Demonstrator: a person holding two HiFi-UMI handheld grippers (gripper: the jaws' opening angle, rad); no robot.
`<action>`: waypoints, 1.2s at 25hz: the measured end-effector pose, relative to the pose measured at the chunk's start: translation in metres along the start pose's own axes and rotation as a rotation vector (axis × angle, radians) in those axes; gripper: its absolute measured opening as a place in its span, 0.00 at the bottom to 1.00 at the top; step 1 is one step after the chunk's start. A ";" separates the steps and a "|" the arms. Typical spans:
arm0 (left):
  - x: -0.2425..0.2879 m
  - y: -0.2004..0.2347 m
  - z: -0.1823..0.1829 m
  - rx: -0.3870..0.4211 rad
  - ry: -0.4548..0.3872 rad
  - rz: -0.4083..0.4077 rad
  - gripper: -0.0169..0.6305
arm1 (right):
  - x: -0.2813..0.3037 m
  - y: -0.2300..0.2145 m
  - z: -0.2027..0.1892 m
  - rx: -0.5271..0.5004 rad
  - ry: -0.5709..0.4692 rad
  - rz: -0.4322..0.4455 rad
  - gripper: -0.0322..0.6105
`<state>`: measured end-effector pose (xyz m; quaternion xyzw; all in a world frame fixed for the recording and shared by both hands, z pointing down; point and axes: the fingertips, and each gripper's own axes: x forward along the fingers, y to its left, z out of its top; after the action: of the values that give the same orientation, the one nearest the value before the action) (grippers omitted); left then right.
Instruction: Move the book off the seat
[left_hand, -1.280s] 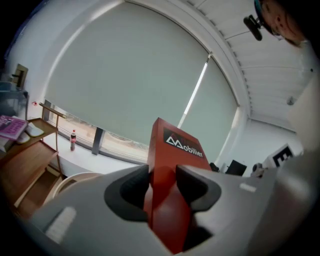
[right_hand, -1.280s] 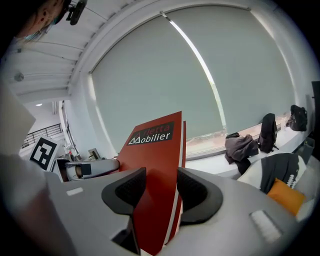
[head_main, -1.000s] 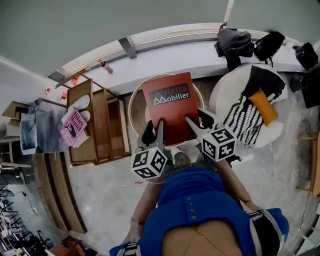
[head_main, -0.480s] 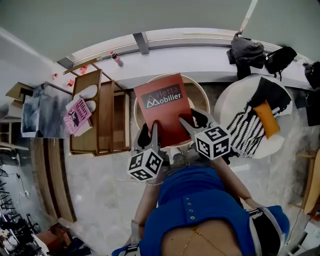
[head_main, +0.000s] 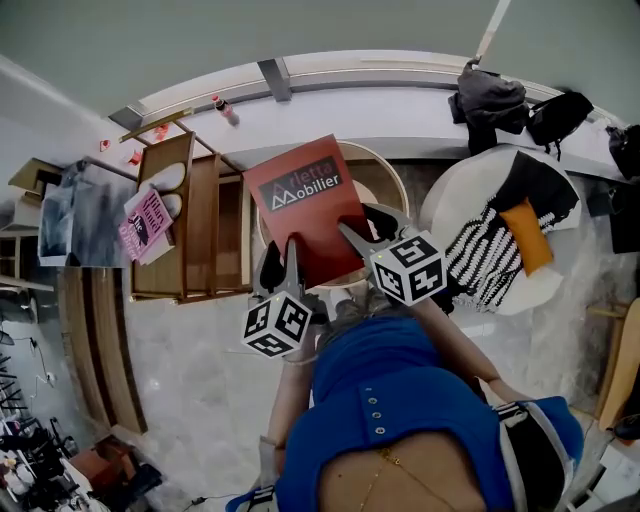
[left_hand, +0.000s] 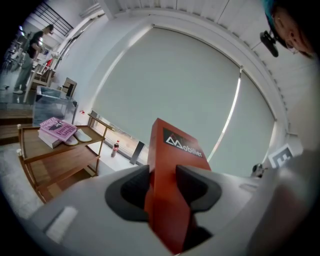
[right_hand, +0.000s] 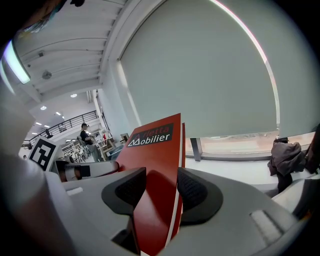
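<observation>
The red book (head_main: 300, 205) is clamped at its near edge by both tongs, the left gripper (head_main: 283, 262) near the left corner and the right gripper (head_main: 362, 232) near the right corner. It is held raised over the left edge of the round seat (head_main: 392, 175).

Smooth-covered red book (head_main: 300, 205); wooden shelf (head_main: 203, 232)

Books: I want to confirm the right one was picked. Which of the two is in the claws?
The red book marked Mobilier, gripped by the left claw and right claw; the pink book lies on the wooden rack, untouched.
</observation>
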<state>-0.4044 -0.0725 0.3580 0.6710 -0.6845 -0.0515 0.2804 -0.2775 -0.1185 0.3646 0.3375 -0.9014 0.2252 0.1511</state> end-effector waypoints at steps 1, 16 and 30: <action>0.001 -0.001 0.000 -0.001 -0.001 0.003 0.27 | 0.000 -0.001 0.000 -0.001 0.001 0.002 0.33; 0.015 -0.002 -0.010 -0.013 0.018 0.036 0.27 | 0.011 -0.018 -0.003 0.005 0.031 0.031 0.33; 0.043 0.019 -0.021 -0.054 0.072 0.045 0.27 | 0.040 -0.031 -0.012 0.021 0.084 0.020 0.33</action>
<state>-0.4089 -0.1045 0.3977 0.6490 -0.6873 -0.0391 0.3239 -0.2841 -0.1549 0.4017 0.3204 -0.8952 0.2499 0.1830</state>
